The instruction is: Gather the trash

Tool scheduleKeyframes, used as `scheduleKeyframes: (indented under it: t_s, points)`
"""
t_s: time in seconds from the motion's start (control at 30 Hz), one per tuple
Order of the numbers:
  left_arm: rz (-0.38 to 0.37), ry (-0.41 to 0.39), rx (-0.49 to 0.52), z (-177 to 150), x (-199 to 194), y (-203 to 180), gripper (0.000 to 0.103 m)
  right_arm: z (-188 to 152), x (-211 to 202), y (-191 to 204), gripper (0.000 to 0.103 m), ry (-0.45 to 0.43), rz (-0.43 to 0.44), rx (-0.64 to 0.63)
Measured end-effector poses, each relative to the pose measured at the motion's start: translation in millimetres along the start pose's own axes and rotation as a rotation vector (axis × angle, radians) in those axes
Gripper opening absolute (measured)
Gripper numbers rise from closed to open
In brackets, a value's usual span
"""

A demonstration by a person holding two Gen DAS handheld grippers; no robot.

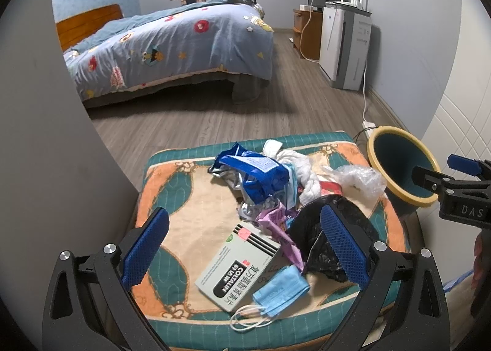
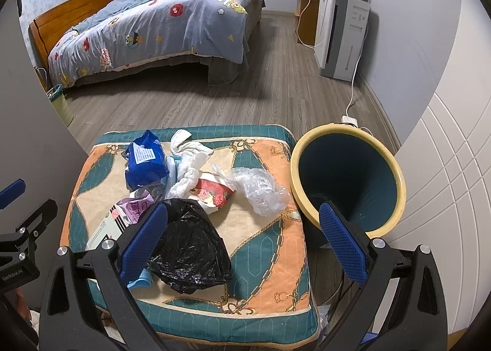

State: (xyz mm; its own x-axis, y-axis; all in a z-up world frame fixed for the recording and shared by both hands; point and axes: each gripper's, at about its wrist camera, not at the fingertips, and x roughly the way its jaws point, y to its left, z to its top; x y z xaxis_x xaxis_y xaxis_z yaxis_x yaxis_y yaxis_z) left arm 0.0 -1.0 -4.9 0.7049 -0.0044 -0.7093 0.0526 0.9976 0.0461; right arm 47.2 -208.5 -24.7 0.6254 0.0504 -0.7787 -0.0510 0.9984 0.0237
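A pile of trash lies on a patterned cushion (image 1: 190, 197) (image 2: 270, 243). It holds a blue wrapper (image 1: 260, 169) (image 2: 144, 160), white cloth (image 1: 300, 173) (image 2: 190, 166), clear plastic (image 1: 359, 179) (image 2: 260, 188), a black bag (image 1: 313, 237) (image 2: 187, 246), a white medicine box (image 1: 236, 271) (image 2: 104, 228) and a blue face mask (image 1: 279, 289). A teal bin with a yellow rim (image 1: 399, 163) (image 2: 346, 179) stands to the cushion's right. My left gripper (image 1: 245, 246) hovers open over the box. My right gripper (image 2: 242, 240) hangs open above the cushion's right half, its left finger over the black bag.
A bed with a blue cartoon duvet (image 1: 172, 47) (image 2: 153, 28) fills the back left. A white appliance (image 1: 343, 44) (image 2: 340, 31) stands by the right wall, its cable running to a power strip (image 2: 349, 120). Wooden floor (image 1: 214, 123) lies between. A grey wall (image 1: 46, 136) rises at left.
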Motion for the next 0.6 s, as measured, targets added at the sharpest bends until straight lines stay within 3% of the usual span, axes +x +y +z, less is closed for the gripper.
scheduleKeyframes:
  t_s: [0.6]
  points:
    - [-0.010, 0.010, 0.001, -2.1, 0.9, -1.3, 0.098, 0.1, 0.5, 0.0, 0.097, 0.000, -0.004, 0.002]
